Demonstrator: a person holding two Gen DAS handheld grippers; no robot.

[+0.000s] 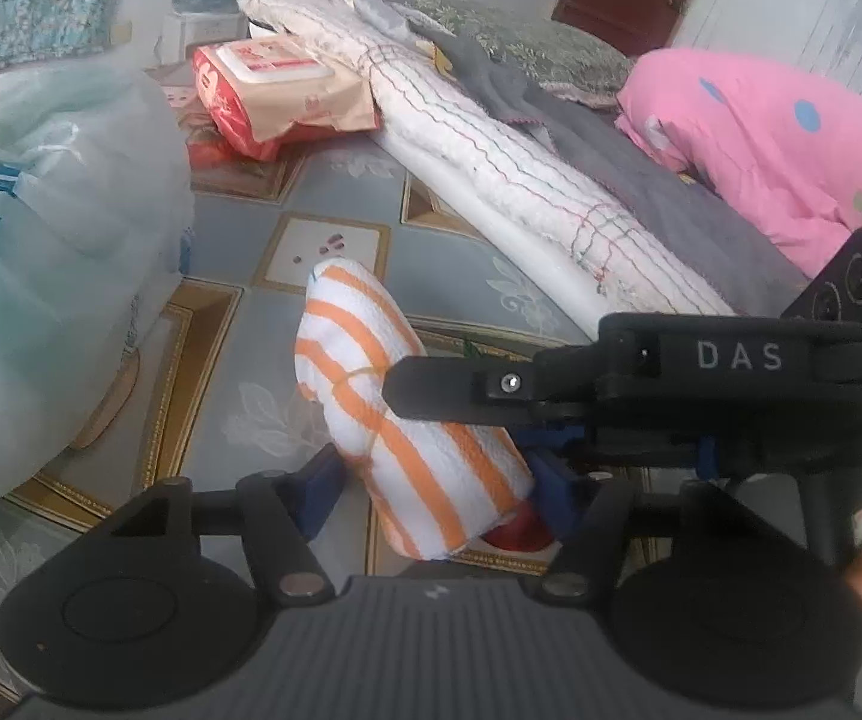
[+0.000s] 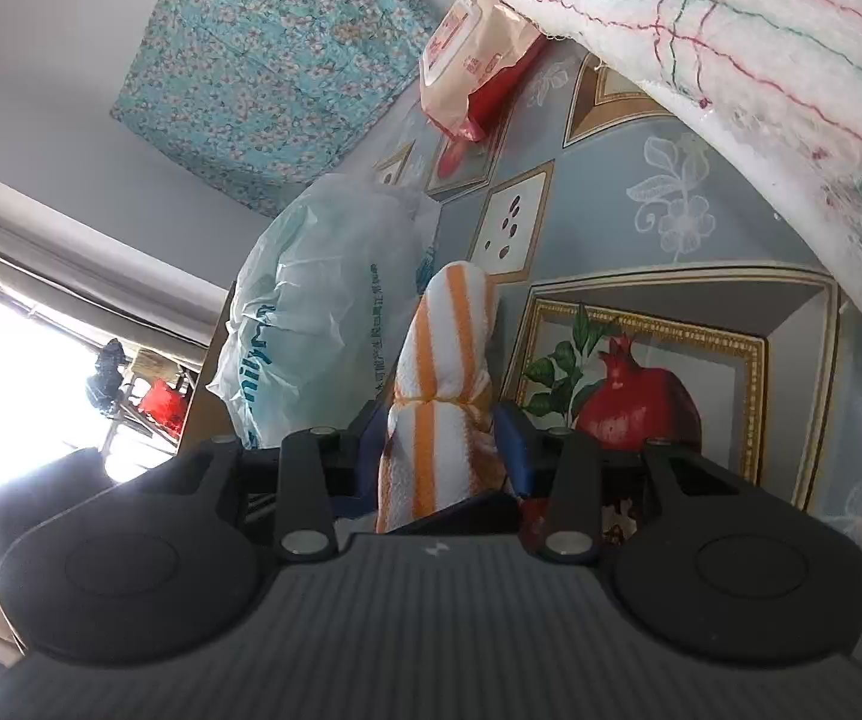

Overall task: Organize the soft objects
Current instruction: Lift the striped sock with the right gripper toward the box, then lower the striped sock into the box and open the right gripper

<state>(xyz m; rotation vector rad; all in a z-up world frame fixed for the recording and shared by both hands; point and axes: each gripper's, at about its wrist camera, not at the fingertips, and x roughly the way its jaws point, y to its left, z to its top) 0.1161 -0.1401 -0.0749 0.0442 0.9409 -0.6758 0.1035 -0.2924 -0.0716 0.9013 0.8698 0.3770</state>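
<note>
The rolled orange-striped towel [image 1: 395, 414] is nubby terry cloth, and the white blanket [image 1: 520, 180] is coarse woven cloth with coloured stitching. The bag [image 1: 53, 240] is thin, glossy, crinkled plastic. The printed surface [image 1: 448, 258] looks smooth with a slight sheen.

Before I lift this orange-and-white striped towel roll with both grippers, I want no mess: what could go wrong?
1. The orange-and-white striped rolled towel is bound by one thin band at mid-length; pulling its ends apart could slip the band and unroll it.
2. The right gripper pinches one end only, the left gripper the other; uneven lifting may let it sag or slide out.
3. The pale translucent plastic bag stands close beside it and could be snagged.
</note>
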